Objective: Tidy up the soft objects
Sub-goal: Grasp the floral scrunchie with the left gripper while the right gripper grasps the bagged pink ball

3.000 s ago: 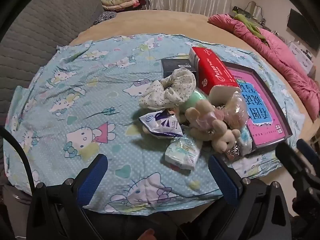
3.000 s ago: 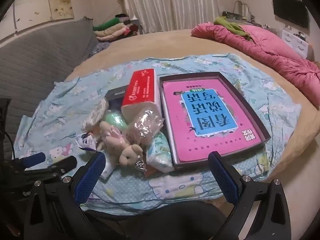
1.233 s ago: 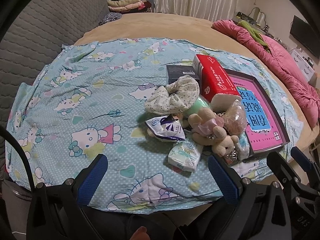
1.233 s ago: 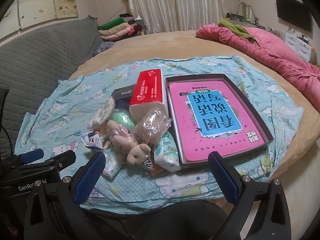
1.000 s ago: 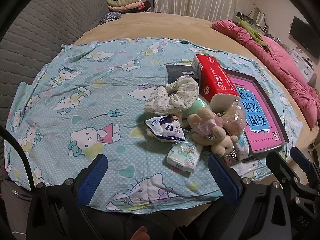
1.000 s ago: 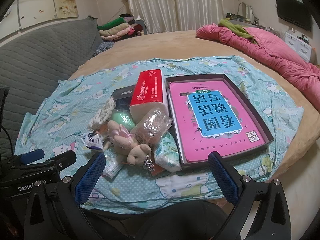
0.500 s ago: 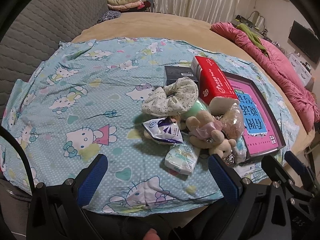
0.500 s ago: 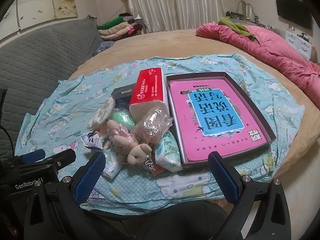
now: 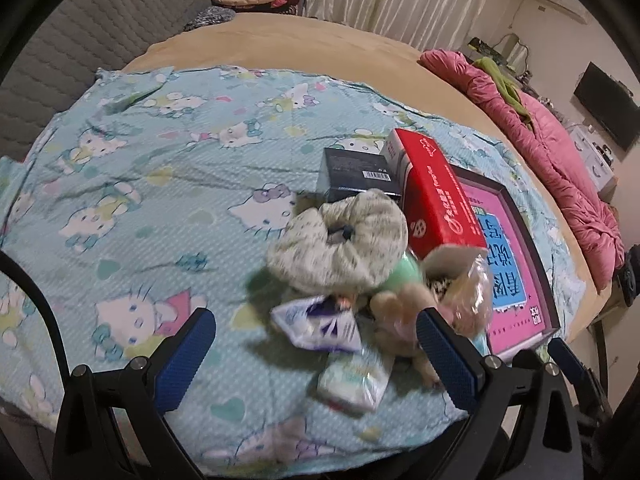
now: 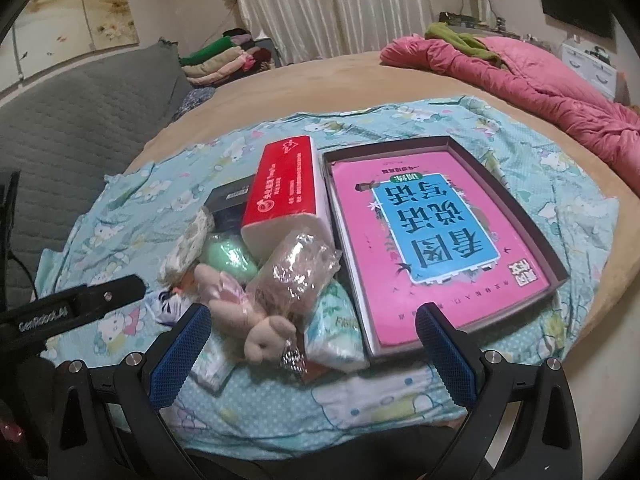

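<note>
Two grippers, both mine, are held above the near edge of the light-blue cartoon-cat printed sheet (image 9: 168,184). My left gripper (image 9: 316,344) has its blue-padded fingers spread wide with nothing between them; my right gripper (image 10: 312,340) is likewise spread and empty.

Open room: the sheet's left half, as the left view shows it, carries no objects and runs bare to its rumpled far edge. The right half is crowded. The soft items sit in one cluster near the sheet's front edge, hard against the shallow dark-rimmed rectangular box with a pink and blue printed card inside (image 10: 436,236).

Materials: a cream speckled fabric scrunchie (image 9: 340,248), gathered and ring-shaped, rests at the cluster's far left. A pale green rounded soft lump (image 10: 228,258) lies just beside it. A beige plush toy in a pink dress (image 10: 244,312) lies on its side at the front. A crinkled clear plastic bag with pinkish contents (image 10: 300,276) leans against the red and white soft tissue pack (image 10: 284,200). A white and purple foil sachet (image 9: 320,324) and a small pale-printed tissue packet (image 9: 352,380) lie nearest my left fingers, blurred.

View differences: only the right view shows a second floral-printed soft packet (image 10: 334,332) touching the box's front-left corner. The left view shows the flat black barcode box (image 9: 356,176) more fully; the right view shows only a corner behind the tissue pack.
</note>
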### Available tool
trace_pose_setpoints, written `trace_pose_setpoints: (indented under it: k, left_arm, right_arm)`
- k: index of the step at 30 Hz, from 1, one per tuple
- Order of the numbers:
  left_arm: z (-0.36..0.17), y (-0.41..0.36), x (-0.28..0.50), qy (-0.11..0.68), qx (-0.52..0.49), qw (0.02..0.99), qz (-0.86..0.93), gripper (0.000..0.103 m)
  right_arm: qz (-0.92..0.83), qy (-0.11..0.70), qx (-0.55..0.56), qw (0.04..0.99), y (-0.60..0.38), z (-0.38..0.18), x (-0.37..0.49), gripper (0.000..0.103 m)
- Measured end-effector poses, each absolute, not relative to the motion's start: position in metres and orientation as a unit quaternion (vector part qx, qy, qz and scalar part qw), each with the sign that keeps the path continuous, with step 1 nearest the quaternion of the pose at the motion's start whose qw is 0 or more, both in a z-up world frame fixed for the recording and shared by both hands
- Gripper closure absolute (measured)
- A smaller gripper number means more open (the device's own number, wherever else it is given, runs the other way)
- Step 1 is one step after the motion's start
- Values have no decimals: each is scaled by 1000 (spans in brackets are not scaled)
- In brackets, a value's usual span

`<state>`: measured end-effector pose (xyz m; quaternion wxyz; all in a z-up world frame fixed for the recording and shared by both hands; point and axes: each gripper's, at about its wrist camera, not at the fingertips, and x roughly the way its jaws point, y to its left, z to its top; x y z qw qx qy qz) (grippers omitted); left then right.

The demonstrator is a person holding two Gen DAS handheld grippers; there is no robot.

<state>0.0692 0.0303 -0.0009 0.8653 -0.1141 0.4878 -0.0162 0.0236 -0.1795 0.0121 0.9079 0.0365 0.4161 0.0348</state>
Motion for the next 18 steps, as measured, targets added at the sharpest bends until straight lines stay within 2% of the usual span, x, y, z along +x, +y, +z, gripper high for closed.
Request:
trace_pose_setpoints:
  k: [6,11,18]
  left_arm:
    - [-12,27,100,492,-113,863,-28,2]
    - [-20,31,118,494,-131,858,-46,5]
    - [-29,24,126,498,-104,859,-53,10]
  right_arm:
    - [29,431,42,901,-181,0,42,1]
    - [11,433,58,899,-186,-5,54,1]
    - [11,435,53,899,-173,-14,72,1]
